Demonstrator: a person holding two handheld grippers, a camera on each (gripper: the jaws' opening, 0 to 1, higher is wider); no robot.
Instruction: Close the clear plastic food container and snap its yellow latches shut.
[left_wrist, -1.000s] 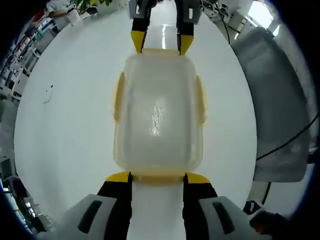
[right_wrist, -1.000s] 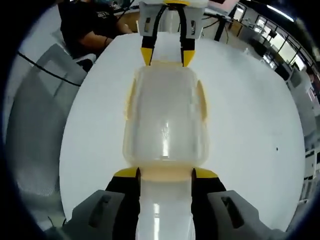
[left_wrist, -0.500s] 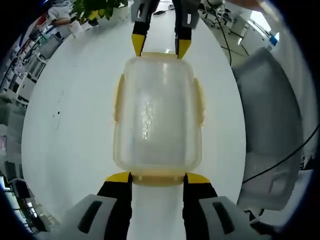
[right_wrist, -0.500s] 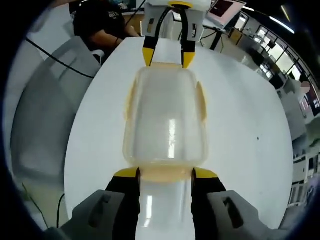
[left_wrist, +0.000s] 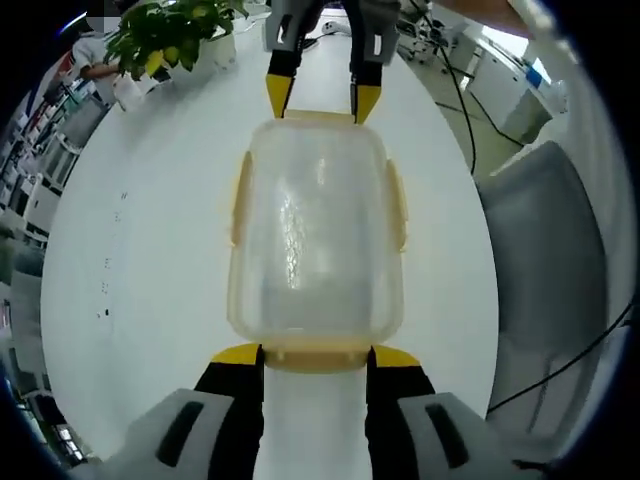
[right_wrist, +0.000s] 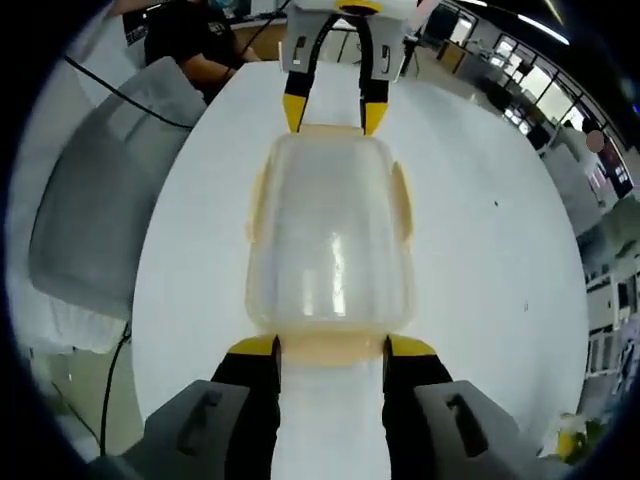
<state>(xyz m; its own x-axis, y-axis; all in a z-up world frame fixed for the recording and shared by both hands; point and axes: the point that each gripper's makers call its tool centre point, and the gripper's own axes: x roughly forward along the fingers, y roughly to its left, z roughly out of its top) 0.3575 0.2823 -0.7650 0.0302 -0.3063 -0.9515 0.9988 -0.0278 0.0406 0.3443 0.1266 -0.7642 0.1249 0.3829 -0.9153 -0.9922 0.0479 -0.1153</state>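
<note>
The clear plastic container (left_wrist: 315, 230) has its lid on, and its yellow side latches (left_wrist: 238, 200) lie flat against the walls. It hangs lengthwise between my two grippers over the white table (left_wrist: 130, 250). My left gripper (left_wrist: 315, 355) grips the near end, its yellow-tipped jaws on either side of the yellow end latch. At the far end my right gripper (left_wrist: 318, 100) grips the opposite latch. In the right gripper view the container (right_wrist: 330, 235) spans from my right gripper (right_wrist: 330, 348) to my left gripper (right_wrist: 333, 108).
A potted plant (left_wrist: 165, 40) stands at the table's far edge. A grey chair (left_wrist: 550, 260) stands beside the table, seen also as the grey chair (right_wrist: 90, 220) with a cable running over it. A person in black (right_wrist: 185, 40) sits beyond the table.
The table and room have swung round in both views while the container keeps its place between both pairs of jaws: grippers and container turned together.
</note>
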